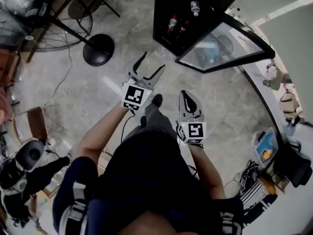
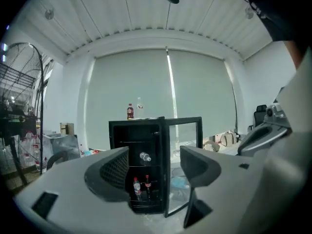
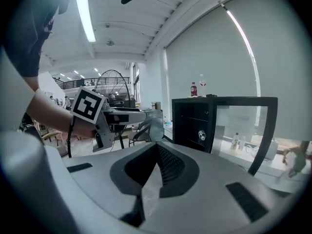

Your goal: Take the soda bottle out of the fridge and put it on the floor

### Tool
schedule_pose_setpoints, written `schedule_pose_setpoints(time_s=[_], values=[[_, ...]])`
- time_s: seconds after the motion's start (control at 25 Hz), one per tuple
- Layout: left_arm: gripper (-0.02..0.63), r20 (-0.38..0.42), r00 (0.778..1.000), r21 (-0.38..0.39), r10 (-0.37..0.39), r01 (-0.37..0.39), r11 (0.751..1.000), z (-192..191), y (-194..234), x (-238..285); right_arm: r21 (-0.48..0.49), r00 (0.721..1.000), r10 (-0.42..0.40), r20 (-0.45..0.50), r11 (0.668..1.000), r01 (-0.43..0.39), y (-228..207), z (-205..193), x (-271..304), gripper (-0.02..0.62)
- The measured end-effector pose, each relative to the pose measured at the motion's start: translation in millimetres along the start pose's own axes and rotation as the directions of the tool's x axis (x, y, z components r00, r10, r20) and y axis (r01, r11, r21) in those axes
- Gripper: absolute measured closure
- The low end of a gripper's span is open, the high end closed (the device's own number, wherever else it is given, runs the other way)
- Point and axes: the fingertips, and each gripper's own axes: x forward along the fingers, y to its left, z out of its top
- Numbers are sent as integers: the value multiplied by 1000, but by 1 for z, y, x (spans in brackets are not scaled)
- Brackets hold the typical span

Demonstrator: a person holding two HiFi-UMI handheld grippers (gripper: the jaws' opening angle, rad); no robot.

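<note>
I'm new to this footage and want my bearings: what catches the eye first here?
The black fridge stands ahead with its glass door swung open, two upright bottles on its bottom shelf. Closer in, the left gripper points at it with jaws apart, while the right gripper is shut and empty. A large floor fan stands at the left.

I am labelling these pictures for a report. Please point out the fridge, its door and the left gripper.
Fridge [image 2: 136,125], left gripper view, top front edge.
Door [image 2: 185,134], left gripper view, glass pane.
Left gripper [image 1: 153,60], head view, midway between its fingertips.
</note>
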Motion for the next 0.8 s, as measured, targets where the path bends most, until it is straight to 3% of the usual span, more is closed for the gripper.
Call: schedule_pose_setpoints(time_s=[0.12, 0.36, 0.6, 0.8], values=[[285, -33, 999, 3, -20, 20, 1000, -12, 14, 42, 40, 1000, -22, -1, 999, 22, -18, 2, 26, 577], [285, -44, 997, 21, -63, 64, 998, -31, 29, 100, 32, 998, -69, -12, 997, 69, -41, 6, 67, 577], [285, -46, 987, 56, -154, 157, 986, -49, 49, 155, 41, 981, -190, 21, 981, 189, -59, 20, 106, 577], [285, -71, 964, 66, -257, 261, 963, -81, 72, 212, 75, 946, -325, 8, 943, 324, -78, 20, 156, 577]])
